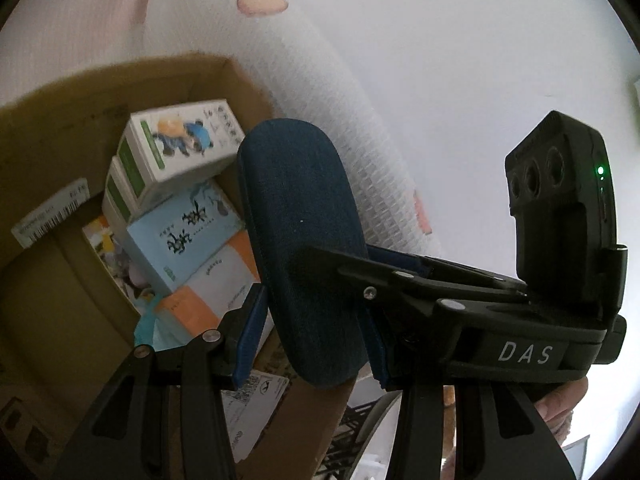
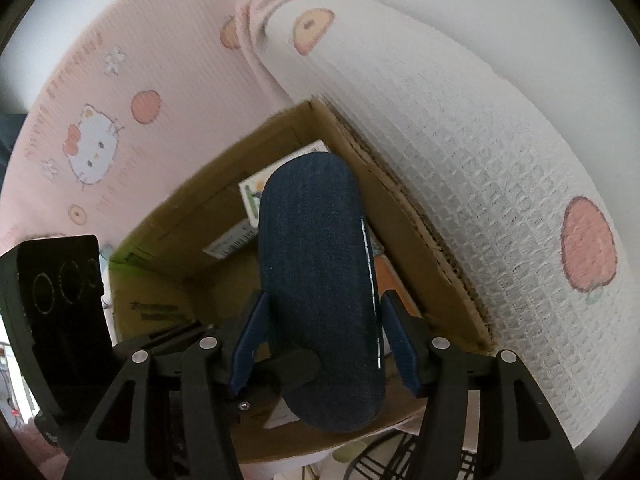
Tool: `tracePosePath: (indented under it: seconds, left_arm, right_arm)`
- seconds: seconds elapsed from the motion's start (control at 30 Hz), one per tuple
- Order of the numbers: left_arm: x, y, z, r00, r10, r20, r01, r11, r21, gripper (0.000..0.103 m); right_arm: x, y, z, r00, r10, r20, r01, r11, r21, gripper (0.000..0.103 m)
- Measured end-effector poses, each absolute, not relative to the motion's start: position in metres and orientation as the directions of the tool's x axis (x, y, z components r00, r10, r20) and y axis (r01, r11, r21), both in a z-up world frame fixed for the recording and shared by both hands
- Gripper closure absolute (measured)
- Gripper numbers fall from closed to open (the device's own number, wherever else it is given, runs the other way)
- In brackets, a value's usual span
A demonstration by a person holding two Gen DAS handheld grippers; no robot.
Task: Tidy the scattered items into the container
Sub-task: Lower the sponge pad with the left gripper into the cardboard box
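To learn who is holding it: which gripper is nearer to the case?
Left. The left gripper appears clamped on the case, touching both sides. The right gripper also straddles it, but open, with a gap showing on one side.

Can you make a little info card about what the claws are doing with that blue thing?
Thing carried: blue fabric case
Where it is: up in the air, over the open cardboard box
Left claw: around the case, seems to grip it
Right claw: also around the case; cannot tell if its pads press on it
Already in the box: small printed cartons, piled together
Behind the box: pink cartoon sheet
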State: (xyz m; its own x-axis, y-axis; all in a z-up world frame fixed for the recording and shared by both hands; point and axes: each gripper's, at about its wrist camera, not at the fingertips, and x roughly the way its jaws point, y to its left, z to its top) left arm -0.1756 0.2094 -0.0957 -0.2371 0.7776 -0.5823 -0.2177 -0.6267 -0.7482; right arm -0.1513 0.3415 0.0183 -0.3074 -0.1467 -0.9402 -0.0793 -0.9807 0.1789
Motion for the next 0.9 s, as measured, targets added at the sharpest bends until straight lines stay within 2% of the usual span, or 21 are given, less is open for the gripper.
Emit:
tracePosePath:
  seconds: [0.27,0.37,0.53,0.63,0.73,0.83,0.9]
  left_arm:
    - [-0.178,0.222,-0.115,-0.247,0.75,-0.614,-0.163,-0.657,-0.736,0.054]
    - [-0.175,0.228,-0.116,-0.269,0.721,-0.638,-0.184,-0.689,-0.701,0.056]
    - [-0.17,0.229,-0.106,-0.273,0.726,-0.631,-0.233,-0.686,-0.689,0.056]
    - [-0.17,0.233,-0.118,-0.208,0.694,-0.689,-0.22,-0.72,-0.658,0.056]
    - [-0.171,0.229,-0.143,-0.119,0.709,-0.695,-0.13,-0.705,-0.697,0.059]
    - [-0.174,0.222,-0.161,-0.057,0.76,-0.648,-0.04,-0.65,-0.759,0.059]
    - [-0.175,0.222,-0.163,-0.052,0.777,-0.627,-0.034,-0.629,-0.776,0.065]
  right_arm:
    - [-0.163,0.355,-0.012,-0.248,-0.142,-0.958,-0.116,-0.978,0.175,0.043]
    - [-0.168,0.35,-0.023,-0.229,-0.083,-0.97,-0.084,-0.991,0.104,0.043]
    - [-0.167,0.348,-0.021,-0.24,-0.12,-0.963,-0.07,-0.988,0.141,0.043]
    - [-0.163,0.347,-0.016,-0.247,-0.097,-0.964,-0.059,-0.992,0.115,0.043]
    - [-0.157,0.347,-0.014,-0.238,-0.09,-0.967,-0.058,-0.993,0.106,0.043]
    - [-0.152,0.352,-0.021,-0.216,-0.081,-0.973,-0.075,-0.992,0.099,0.043]
    - [-0.15,0.354,-0.025,-0.206,-0.084,-0.975,-0.092,-0.99,0.104,0.043]
